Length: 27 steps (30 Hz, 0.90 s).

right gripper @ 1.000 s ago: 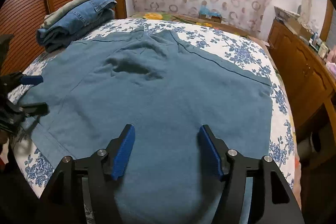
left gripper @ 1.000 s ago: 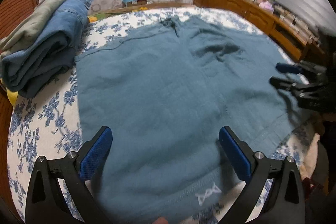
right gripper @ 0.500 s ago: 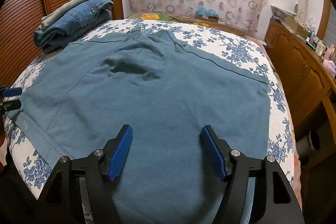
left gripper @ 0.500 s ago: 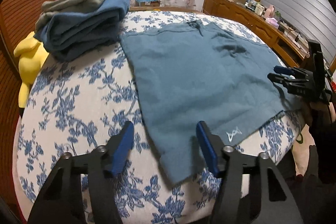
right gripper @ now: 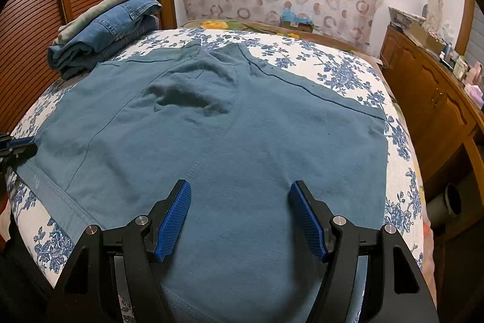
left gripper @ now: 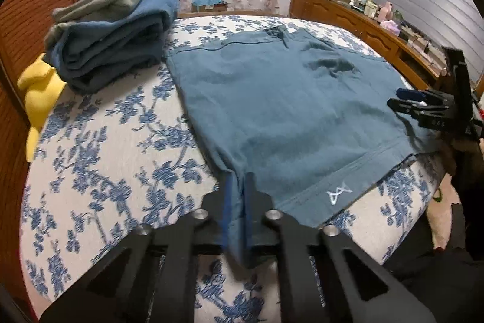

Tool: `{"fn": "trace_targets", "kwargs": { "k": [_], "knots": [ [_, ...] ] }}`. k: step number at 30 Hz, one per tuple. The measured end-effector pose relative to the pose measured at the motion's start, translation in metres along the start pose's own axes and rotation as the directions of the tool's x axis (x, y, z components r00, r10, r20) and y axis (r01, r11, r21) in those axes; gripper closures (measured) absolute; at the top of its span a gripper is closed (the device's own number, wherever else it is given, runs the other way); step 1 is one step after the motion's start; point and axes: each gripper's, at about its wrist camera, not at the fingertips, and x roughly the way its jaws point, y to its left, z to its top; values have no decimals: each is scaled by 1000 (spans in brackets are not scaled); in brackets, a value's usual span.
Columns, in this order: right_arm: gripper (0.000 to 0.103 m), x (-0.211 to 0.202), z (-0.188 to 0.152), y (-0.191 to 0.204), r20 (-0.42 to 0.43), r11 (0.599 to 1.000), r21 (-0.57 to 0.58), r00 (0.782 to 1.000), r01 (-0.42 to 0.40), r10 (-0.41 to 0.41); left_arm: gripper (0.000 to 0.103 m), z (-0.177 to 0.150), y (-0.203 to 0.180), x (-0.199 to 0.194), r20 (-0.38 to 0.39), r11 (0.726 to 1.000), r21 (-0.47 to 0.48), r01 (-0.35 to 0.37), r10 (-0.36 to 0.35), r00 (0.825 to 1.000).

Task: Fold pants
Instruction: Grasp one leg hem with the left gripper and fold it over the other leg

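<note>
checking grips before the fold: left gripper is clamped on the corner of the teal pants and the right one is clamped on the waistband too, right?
Not quite. The left gripper is clamped on the teal pants, but the right gripper stands open over the cloth, as the right wrist view shows.

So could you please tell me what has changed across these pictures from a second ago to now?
The left claw slid from over the teal fabric pants to their near corner, and its jaws have just closed on the hem there. The right claw stayed open above the pants, gripping nothing. The folded denim stack on the floral bedspread stayed put.
</note>
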Motion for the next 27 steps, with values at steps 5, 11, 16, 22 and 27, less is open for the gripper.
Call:
{"fn": "trace_targets", "kwargs": {
  "k": [5,11,16,22,27],
  "knots": [
    [33,2,1,1,0,1000,3,1000,1,-1,98,18,-16,0,10,997,63,45,-46,999],
    [33,2,0,1,1,1000,5,1000,1,-1,99,48,-37,-3,48,990,119,77,-83,995],
    [33,2,1,0,13,1000,12,1000,10,-10,99,70,-64,-5,66,977,180,111,-124,990],
    [33,1,2,-6,28,999,44,1000,1,-2,99,95,-95,-5,83,961,230,156,-179,980],
    [33,0,0,-9,46,998,65,999,-3,1,99,111,-118,-10,93,948,253,193,-222,971]
  ]
}}
